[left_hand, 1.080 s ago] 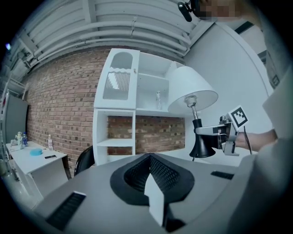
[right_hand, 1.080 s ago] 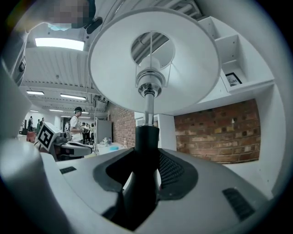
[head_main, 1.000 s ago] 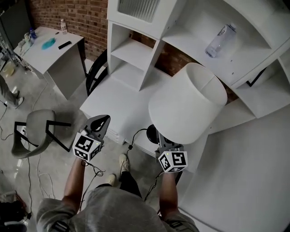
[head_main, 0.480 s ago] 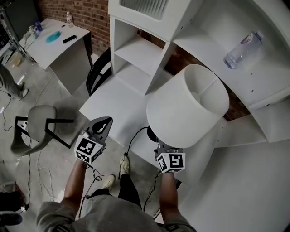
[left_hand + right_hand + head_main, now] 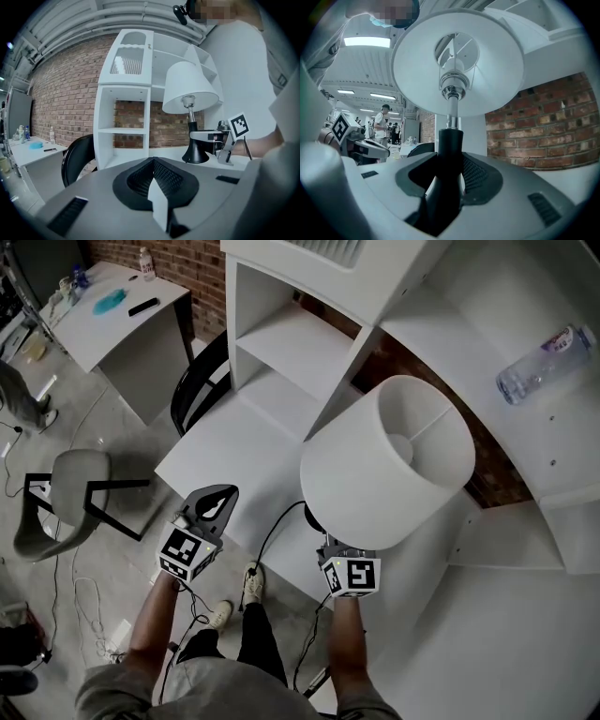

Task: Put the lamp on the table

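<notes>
The lamp has a wide white shade [image 5: 389, 460] and a black cone base [image 5: 314, 517], with a black cord [image 5: 272, 532] trailing off the table's front edge. My right gripper [image 5: 336, 545] is shut on the lamp's black stem [image 5: 449, 154], and the shade [image 5: 457, 61] stands straight above the jaws. In the left gripper view the base [image 5: 195, 152] sits at or just over the white table [image 5: 225, 460]; I cannot tell whether it touches. My left gripper [image 5: 216, 502] hangs to the lamp's left, shut and holding nothing.
A white shelf unit [image 5: 281, 343] rises behind the table, with a clear bottle [image 5: 544, 352] lying on a shelf at the right. A black chair [image 5: 192, 390] stands left of the table, and a grey chair [image 5: 66, 493] and a desk [image 5: 103, 315] further left.
The head view has swung a little, so shelves and bottle slide right. The lamp stays in the right gripper at the table's front edge. The left gripper has hardly moved.
</notes>
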Demonstrator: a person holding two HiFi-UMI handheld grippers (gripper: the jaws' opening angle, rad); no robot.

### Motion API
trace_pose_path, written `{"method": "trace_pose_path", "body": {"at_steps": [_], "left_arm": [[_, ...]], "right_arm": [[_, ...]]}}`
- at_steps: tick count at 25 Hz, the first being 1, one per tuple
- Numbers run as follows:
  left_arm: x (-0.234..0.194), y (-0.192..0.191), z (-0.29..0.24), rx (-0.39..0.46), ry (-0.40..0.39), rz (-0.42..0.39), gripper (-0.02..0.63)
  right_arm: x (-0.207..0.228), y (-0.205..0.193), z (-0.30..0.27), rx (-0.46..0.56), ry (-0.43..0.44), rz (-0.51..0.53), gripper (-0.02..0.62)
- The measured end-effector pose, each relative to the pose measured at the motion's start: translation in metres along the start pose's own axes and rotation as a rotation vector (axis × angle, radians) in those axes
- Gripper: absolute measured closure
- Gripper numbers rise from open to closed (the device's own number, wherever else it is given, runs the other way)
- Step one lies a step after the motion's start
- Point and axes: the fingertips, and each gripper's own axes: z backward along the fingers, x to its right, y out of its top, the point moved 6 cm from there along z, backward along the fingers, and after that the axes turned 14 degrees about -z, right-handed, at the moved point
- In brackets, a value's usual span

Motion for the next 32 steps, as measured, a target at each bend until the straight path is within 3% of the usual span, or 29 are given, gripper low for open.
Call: {"method": "trace_pose_path", "body": {"at_steps": [15, 23, 32], "left_arm": [[-0.004, -0.043, -0.057, -0.014, -0.021, -0.026, 0.603], [-0.010, -0.062, -0.096, 0.027, -0.019, 0.010, 0.603], [-0.006, -0.083, -0.130, 0.034, -0.043, -0.009, 0.603]], "right_arm": [[0.064, -0.054, -0.037, 0.018, -0.041, -0.031, 0.422], [0.095, -0.075, -0.058, 0.031, -0.063, -0.025, 0.422], [0.117, -0.099, -0.072, 0.034, -0.075, -0.038, 0.422]]}}
